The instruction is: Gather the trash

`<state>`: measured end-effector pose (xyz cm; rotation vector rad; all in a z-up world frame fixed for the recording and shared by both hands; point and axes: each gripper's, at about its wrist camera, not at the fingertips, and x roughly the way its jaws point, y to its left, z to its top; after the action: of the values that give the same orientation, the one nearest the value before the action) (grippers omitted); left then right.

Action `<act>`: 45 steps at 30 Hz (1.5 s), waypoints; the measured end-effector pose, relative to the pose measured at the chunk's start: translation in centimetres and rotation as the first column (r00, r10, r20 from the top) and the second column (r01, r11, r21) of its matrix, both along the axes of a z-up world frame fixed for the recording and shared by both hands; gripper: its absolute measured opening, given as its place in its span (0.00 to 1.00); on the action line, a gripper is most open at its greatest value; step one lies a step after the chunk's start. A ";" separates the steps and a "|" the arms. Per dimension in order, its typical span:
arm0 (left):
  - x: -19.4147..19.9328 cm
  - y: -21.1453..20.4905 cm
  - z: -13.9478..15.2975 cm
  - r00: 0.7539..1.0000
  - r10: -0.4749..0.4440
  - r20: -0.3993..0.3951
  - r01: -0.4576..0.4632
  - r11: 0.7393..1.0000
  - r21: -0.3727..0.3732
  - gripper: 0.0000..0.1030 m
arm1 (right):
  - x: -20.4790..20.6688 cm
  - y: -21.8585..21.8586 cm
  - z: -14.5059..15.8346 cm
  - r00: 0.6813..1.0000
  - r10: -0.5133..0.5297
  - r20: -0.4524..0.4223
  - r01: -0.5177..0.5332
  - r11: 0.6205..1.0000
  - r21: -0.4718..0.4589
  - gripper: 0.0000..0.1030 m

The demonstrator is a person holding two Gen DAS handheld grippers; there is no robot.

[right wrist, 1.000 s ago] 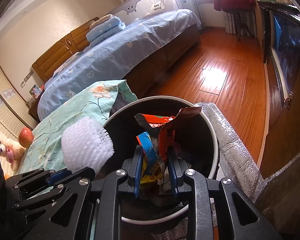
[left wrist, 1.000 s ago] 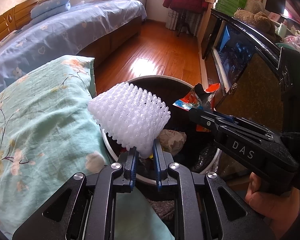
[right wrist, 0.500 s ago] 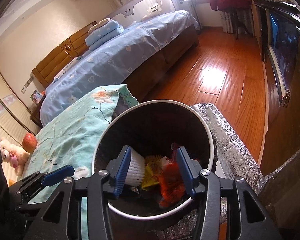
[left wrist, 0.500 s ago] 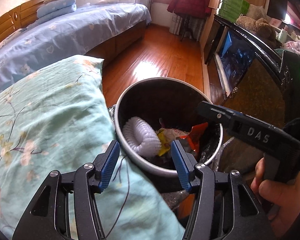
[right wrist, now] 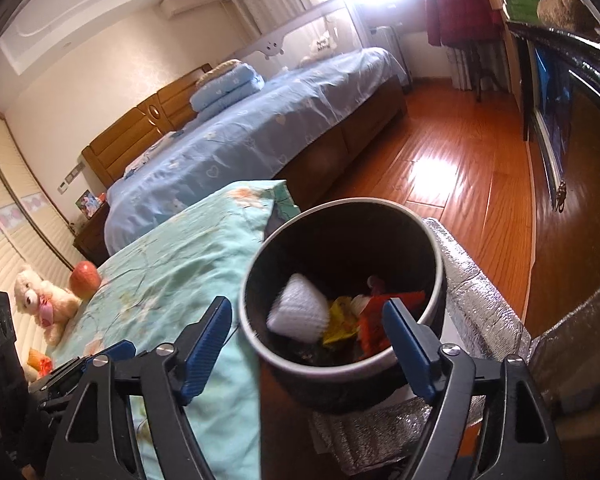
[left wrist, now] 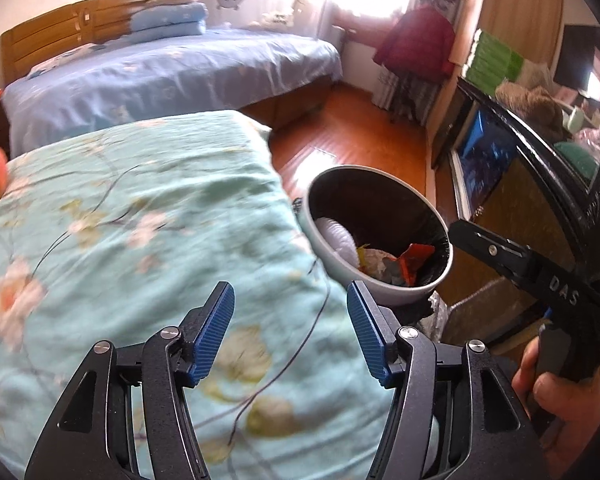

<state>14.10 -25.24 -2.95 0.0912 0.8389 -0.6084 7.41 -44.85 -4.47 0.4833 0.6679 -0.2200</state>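
A round bin with a white rim point(right wrist: 260, 352) and dark inside stands beside the teal floral bedspread point(right wrist: 172, 276). Inside it lie a white foam fruit net point(right wrist: 298, 314), a red-orange snack wrapper point(right wrist: 380, 312) and yellow scraps. The bin also shows in the left wrist view point(left wrist: 332, 258), with the net point(left wrist: 338, 236) and wrapper point(left wrist: 414, 256) in it. My left gripper point(left wrist: 290, 334) is open and empty over the bedspread, left of the bin. My right gripper point(right wrist: 306, 350) is open and empty just in front of the bin.
A red apple point(right wrist: 85, 280) and a teddy bear point(right wrist: 40, 304) lie on the teal bedspread at the far left. A blue-covered bed point(right wrist: 260, 136) stands beyond. Silver foil padding point(right wrist: 480, 312) lies right of the bin. A dark cabinet point(left wrist: 520, 200) lines the right side.
Both grippers opened and dropped the foam net and the snack wrapper into the bin. Both then drew back, the left one moving left over the bedspread.
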 end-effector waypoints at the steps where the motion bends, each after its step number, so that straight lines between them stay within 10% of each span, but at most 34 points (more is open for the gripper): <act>1: -0.3 0.7 0.0 1.000 0.008 0.007 -0.008 1.000 -0.010 0.58 | -0.3 0.7 0.0 1.000 0.001 0.006 0.000 1.000 -0.006 0.81; 13: -3.7 7.8 3.8 0.969 0.152 0.194 -0.137 0.986 -0.091 0.67 | -1.6 6.5 4.0 0.992 0.073 0.101 -0.058 0.988 -0.144 0.87; 18: -6.4 10.4 5.1 0.901 0.265 0.343 -0.235 0.964 -0.126 1.00 | -3.4 9.4 5.9 0.972 0.093 0.214 -0.041 0.971 -0.236 1.00; 26: -8.1 12.9 3.1 0.854 0.355 0.380 -0.328 0.935 -0.136 1.00 | -4.0 11.6 3.2 0.963 0.126 0.238 -0.049 0.952 -0.303 1.00; 45: -9.9 12.5 3.3 0.846 0.334 0.415 -0.325 0.941 -0.094 1.00 | -5.6 12.8 3.8 0.958 0.137 0.252 -0.044 0.939 -0.342 1.00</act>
<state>4.23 -12.75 0.31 0.0563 0.4050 -0.2520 1.77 -32.05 -0.69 0.1495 0.3704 -0.1701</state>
